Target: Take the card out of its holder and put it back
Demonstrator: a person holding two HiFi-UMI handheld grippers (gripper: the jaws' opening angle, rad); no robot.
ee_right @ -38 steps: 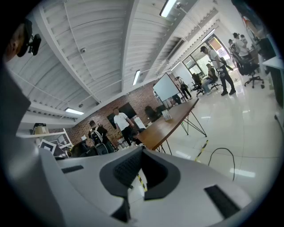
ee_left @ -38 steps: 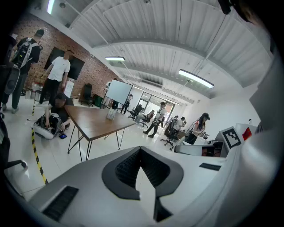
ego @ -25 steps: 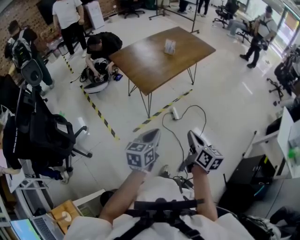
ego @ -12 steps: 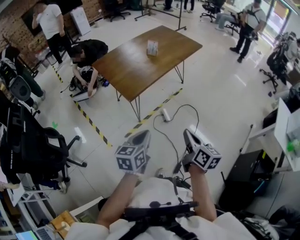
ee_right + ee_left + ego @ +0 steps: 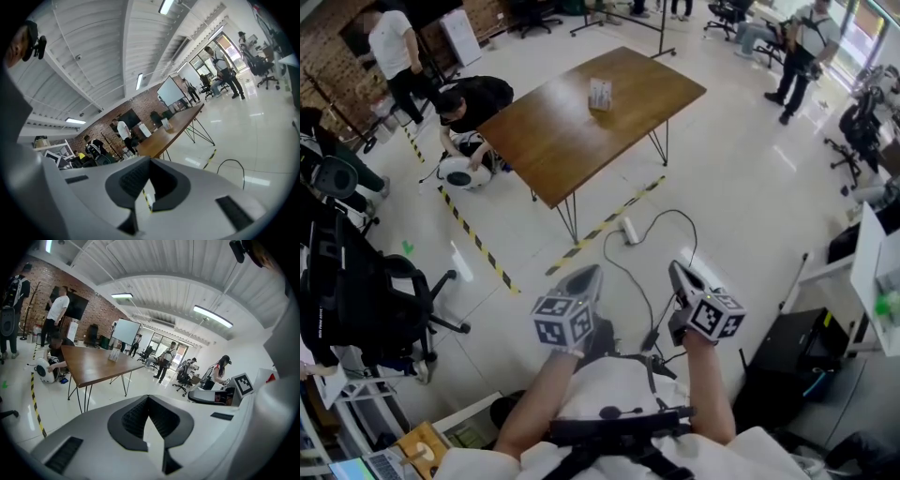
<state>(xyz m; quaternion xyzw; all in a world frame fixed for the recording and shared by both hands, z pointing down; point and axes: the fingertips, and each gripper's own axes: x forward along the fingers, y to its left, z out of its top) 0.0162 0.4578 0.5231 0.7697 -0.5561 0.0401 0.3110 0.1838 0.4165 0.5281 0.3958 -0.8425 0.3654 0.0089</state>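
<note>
Brown wood forms the tabletop (image 5: 572,131), which stands on the pale floor (image 5: 750,187) well ahead of the person. The card holder (image 5: 600,94) stands upright near its far end, well apart from both grippers, too small to show the card itself. The left gripper (image 5: 584,275) and the right gripper (image 5: 679,272) are held side by side just in front of the person's body, pointing toward the table, each with its jaws pressed together on nothing. Between them and the table, yellow-and-black tape (image 5: 581,246) and a white power strip (image 5: 630,230) lie on the floor.
</note>
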